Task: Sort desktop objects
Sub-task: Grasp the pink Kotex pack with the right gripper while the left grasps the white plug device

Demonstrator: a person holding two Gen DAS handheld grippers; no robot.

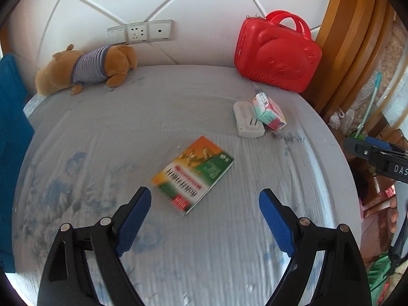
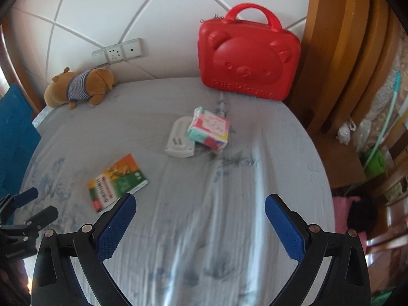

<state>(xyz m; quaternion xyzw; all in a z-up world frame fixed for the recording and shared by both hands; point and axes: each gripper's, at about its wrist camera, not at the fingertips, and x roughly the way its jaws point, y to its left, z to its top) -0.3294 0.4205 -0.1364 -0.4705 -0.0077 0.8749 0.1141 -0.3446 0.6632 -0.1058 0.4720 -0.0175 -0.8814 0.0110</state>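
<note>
Scanning L to R, we see a brown plush bear in a striped shirt [image 1: 84,69] by the wall, a flat orange-and-green cardboard box [image 1: 193,174] mid-surface, then a white plastic plug adapter [image 1: 247,119] touching a small colourful tissue pack [image 1: 269,112], w/ a red bear-face hard case [image 1: 278,53] upright behind. Left gripper [image 1: 205,201] and right gripper [image 2: 200,205] both w/ jaws wide, empty.

left tongs [image 1: 205,202] agape, right tongs [image 2: 200,207] agape

a white padded wall panel [image 2: 107,7] crossed by pale diagonal seams carries 3 white wall plates [image 1: 139,32]. glossy curved brown wooden trim [image 2: 339,51] rises on the right. soft daylight fills the room.
</note>
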